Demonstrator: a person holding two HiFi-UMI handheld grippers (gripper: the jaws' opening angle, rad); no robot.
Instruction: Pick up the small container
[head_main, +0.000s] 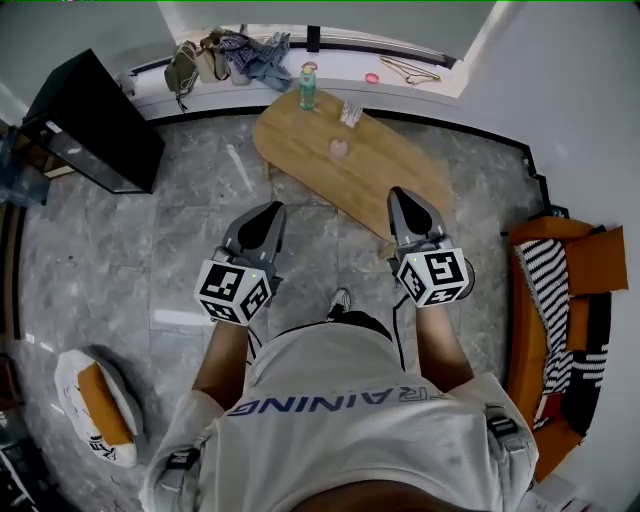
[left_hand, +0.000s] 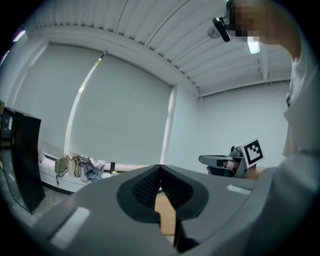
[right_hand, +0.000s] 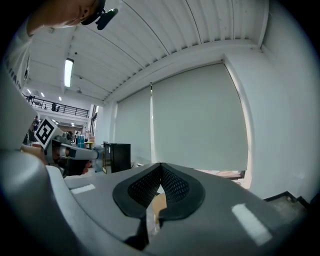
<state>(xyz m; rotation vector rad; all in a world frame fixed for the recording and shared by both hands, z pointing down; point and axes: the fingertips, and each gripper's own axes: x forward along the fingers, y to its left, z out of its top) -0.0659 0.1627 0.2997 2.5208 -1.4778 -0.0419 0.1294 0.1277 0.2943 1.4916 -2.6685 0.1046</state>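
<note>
The small container (head_main: 339, 148), pale pink, stands on the oval wooden table (head_main: 400, 165) ahead of me, between a green bottle (head_main: 307, 87) and the table's near end. My left gripper (head_main: 268, 208) is held over the floor, left of the table, its jaws shut on nothing. The right gripper (head_main: 398, 192) hovers over the table's near edge, also shut and empty. In the left gripper view the jaw tips (left_hand: 160, 167) meet, with a strip of the table top (left_hand: 165, 215) below them. The right gripper view shows the same closed tips (right_hand: 161, 165). Both grippers are well short of the container.
A clear glass-like item (head_main: 351, 113) stands beside the bottle. A black cabinet (head_main: 95, 120) is at the left. The window ledge (head_main: 330, 62) carries bags, clothes (head_main: 225, 55) and a hanger (head_main: 410, 70). An orange seat (head_main: 560, 330) is at the right, a white and orange bag (head_main: 95, 405) on the floor.
</note>
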